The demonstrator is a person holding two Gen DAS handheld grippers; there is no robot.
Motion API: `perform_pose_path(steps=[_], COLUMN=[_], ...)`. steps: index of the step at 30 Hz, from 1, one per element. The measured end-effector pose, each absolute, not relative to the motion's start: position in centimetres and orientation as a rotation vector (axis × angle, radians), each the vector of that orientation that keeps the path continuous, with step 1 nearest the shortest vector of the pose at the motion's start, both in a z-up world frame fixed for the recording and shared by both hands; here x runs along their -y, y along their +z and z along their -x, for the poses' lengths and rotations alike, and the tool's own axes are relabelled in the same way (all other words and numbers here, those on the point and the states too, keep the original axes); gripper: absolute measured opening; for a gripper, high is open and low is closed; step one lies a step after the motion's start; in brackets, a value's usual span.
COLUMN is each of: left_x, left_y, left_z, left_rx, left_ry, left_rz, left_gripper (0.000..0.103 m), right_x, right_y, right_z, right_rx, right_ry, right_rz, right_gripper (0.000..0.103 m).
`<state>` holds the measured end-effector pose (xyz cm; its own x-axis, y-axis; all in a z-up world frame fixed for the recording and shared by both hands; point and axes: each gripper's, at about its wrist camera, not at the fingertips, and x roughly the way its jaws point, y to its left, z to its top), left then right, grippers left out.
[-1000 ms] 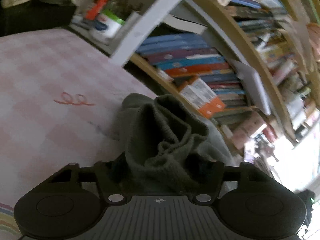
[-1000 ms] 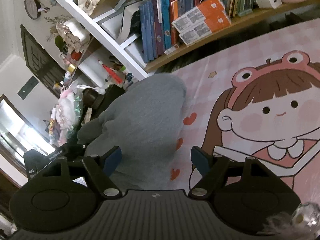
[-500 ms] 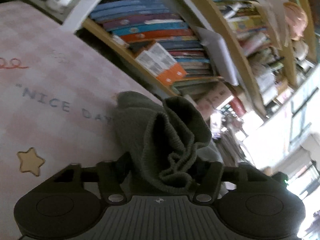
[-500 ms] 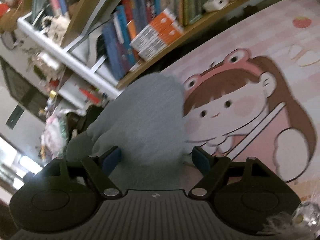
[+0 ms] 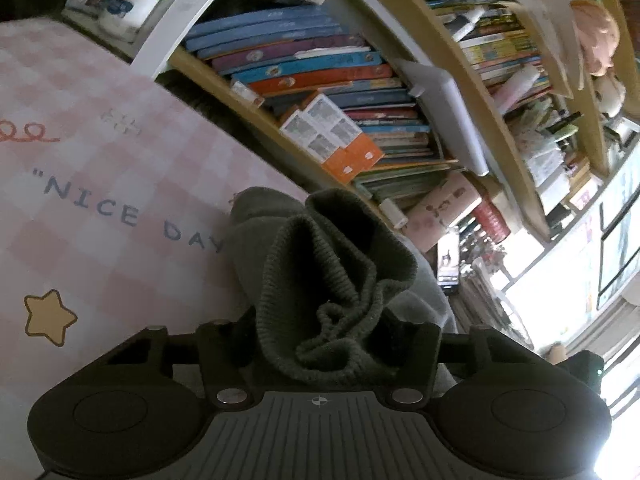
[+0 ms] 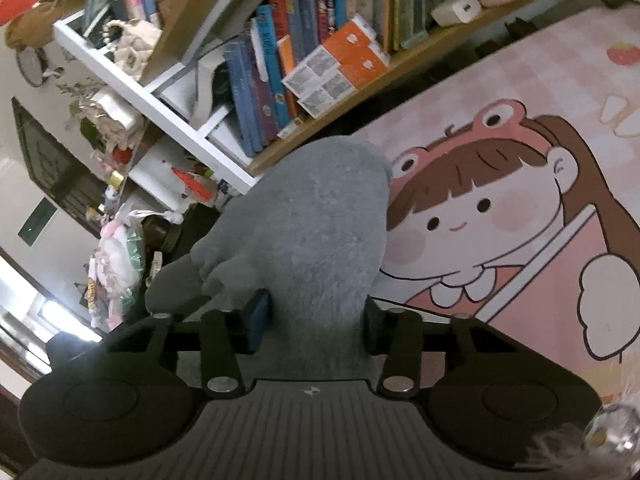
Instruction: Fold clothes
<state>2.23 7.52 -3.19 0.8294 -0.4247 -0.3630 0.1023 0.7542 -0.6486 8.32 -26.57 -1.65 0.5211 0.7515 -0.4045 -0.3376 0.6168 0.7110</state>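
**A:** status on the claws?

**B:** My left gripper is closing, with the ribbed cuff of the grey garment bunched up between its fingers. The knit fills the whole gap and spills over the front edge, so I read that as a pinch on cloth.

**A:** right side?

**B:** My right gripper is closing too. The blue pad on one side sits right against a fuzzy grey fold of the same garment; the other pad is mostly hidden behind the cloth (can't see that contact directly). The fabric stands up between the fingers and looks squeezed narrow there.

**A:** where's the garment relative to the surface?

**B:** Over the pink checked mat, near its edge by the bookshelf. In the left view it covers the end of the "NICE DAY" lettering. In the right view it overlaps the edge of the cartoon girl print, beside her frog hat.

**A:** anything else close?

**B:** Orange boxes lean on the shelf just behind the mat edge.
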Motion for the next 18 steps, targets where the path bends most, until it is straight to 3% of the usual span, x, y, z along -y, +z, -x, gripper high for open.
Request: perform_pose_path(steps=[2,8,12,14,18], left_x=[-7.6,-8.3,-8.4,-8.4,-7.8], left_y=[-3.2,-3.6,-3.8,-3.8,-3.0], left_z=[-2.3,-2.4,-2.4,-2.4,-1.6], left_rx=[-0.529,-0.546,-0.549,-0.548,-0.516], left_ry=[-0.302,-0.306,-0.319,-0.324,-0.32], left_rz=[0.664,0.696,0.702,0.699,0.63], left_gripper=[0.055,0.062,0.061,0.058,0.05], right_x=[26.7,27.1,26.1,25.6,25.3], right_y=[-1.7,-2.3,-2.2,-2.1,-1.3], right_z=[-8.4,-9.0,-8.7,-8.4,-7.5], right_rx=[-0.77,-0.814,-0.826,-0.825,-0.769], right_ry=[0.705,0.702,0.731,0.741,0.749], right_rz=[-0.619,-0.668,-0.623,-0.595,-0.54], right_gripper=[0.044,0.064,0.066,0.052,0.038])
